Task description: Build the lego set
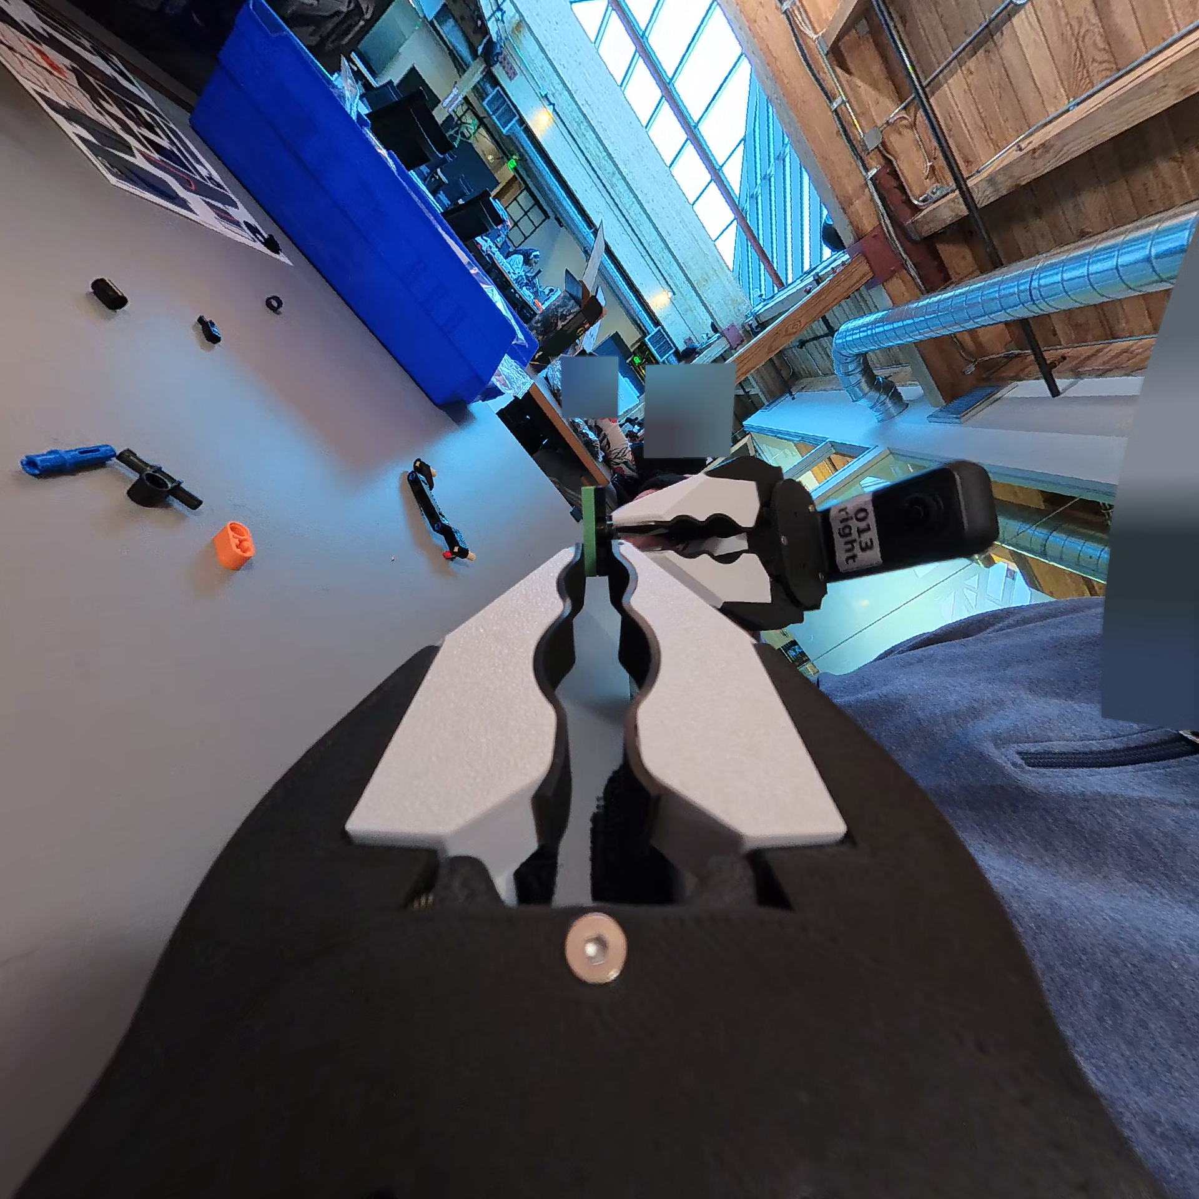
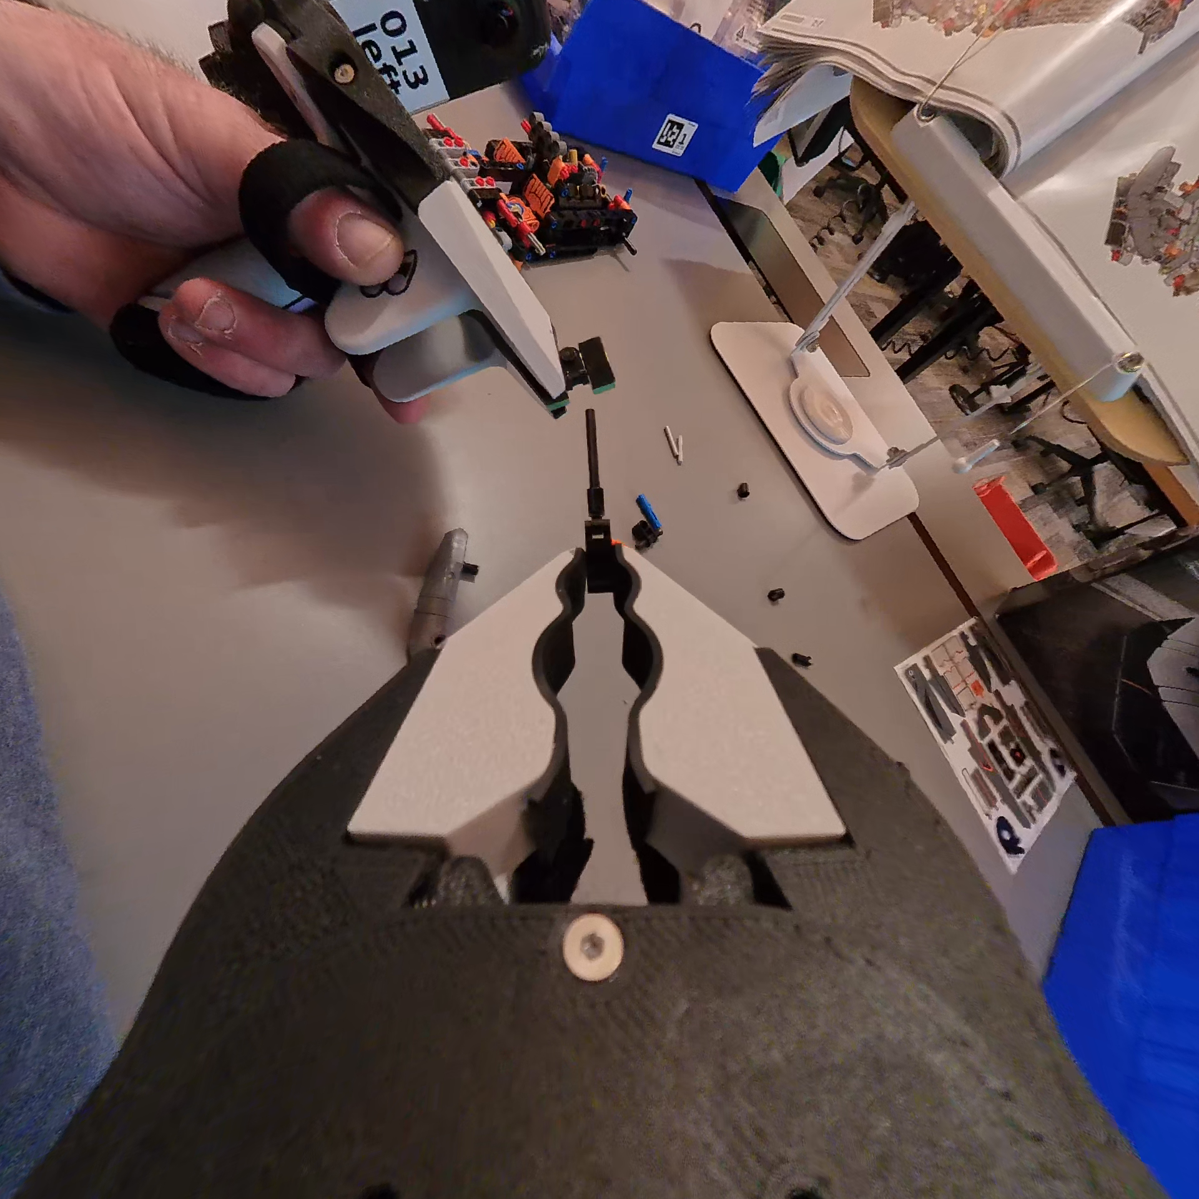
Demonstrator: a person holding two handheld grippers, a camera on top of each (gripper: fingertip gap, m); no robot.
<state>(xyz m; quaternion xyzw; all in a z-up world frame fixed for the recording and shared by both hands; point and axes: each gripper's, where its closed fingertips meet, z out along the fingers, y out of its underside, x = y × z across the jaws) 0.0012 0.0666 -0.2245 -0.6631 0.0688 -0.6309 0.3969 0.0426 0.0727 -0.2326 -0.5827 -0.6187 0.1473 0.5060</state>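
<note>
My left gripper (image 1: 597,558) is shut on a small green and black lego piece (image 1: 592,529) and holds it above the table. In the right wrist view the left gripper (image 2: 558,399) shows at upper left in a person's hand, with the green and black piece (image 2: 593,370) at its tip. My right gripper (image 2: 598,558) is shut on a black connector with a thin black axle (image 2: 592,448). The axle points at the green piece and its tip lies just short of it. In the left wrist view the right gripper (image 1: 616,522) comes in from the right, tip at the piece.
Loose parts lie on the grey table: a blue pin (image 1: 65,459), a black connector (image 1: 156,486), an orange piece (image 1: 233,545), a black beam (image 1: 438,512). A half-built model (image 2: 545,188), blue bins (image 2: 655,84), a booklet stand (image 2: 817,428) and a sticker sheet (image 2: 986,733) surround them. Some 5 cm of space lies between my two pairs of fingers. Left tips and right tips are each some 15 cm from the blue pin (image 1: 65,459). Seen from the right wrist view (image 2: 646,511) as well.
</note>
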